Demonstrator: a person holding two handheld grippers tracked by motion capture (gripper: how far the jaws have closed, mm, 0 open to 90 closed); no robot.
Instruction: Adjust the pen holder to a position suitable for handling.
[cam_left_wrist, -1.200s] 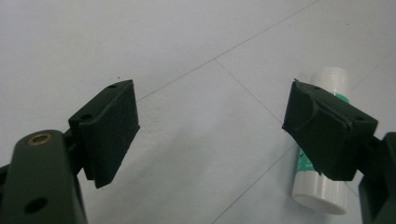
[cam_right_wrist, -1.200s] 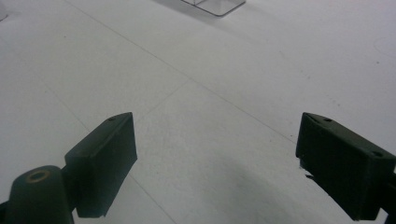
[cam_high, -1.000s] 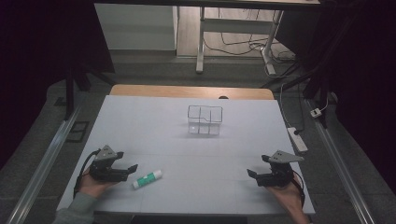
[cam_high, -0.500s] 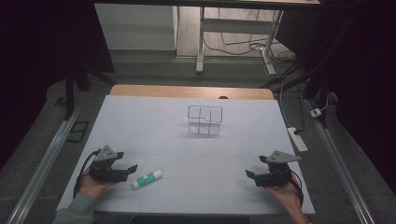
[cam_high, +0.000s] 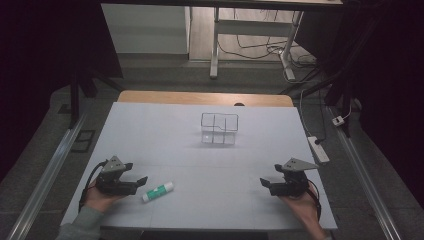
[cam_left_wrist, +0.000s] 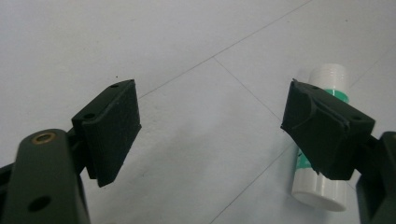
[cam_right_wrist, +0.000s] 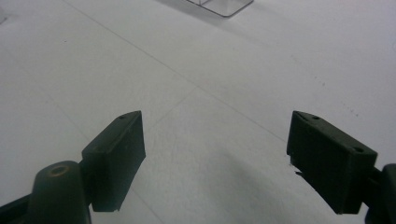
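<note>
High view: a white table (cam_high: 165, 130) is seen in the middle of the frame, with a strip of wooden edge along its far side. A clear compartmented box (cam_high: 219, 128) stands just above frame centre. The left gripper (cam_high: 134, 182) is held in a hand at lower left, low over the table, jaws spread and pointing toward frame centre. A white tube with a green label (cam_high: 157, 191) lies flat just right of that gripper's tips; contact cannot be judged at this size. The right gripper (cam_high: 266, 184) is held at lower right, jaws parted, nothing between them, well apart from the tube and the box.

Left gripper view: the left gripper (cam_left_wrist: 210, 126) is seen released, both black pads wide apart over bare table. The tube (cam_left_wrist: 324, 186) lies at right of frame, partly covered by the right-hand jaw, outside the gap rather than between the pads.

Right gripper view: the right gripper (cam_right_wrist: 215, 154) is seen released, bare table between its pads. A corner of the clear box (cam_right_wrist: 224, 7) is cut by the top edge of the frame.
</note>
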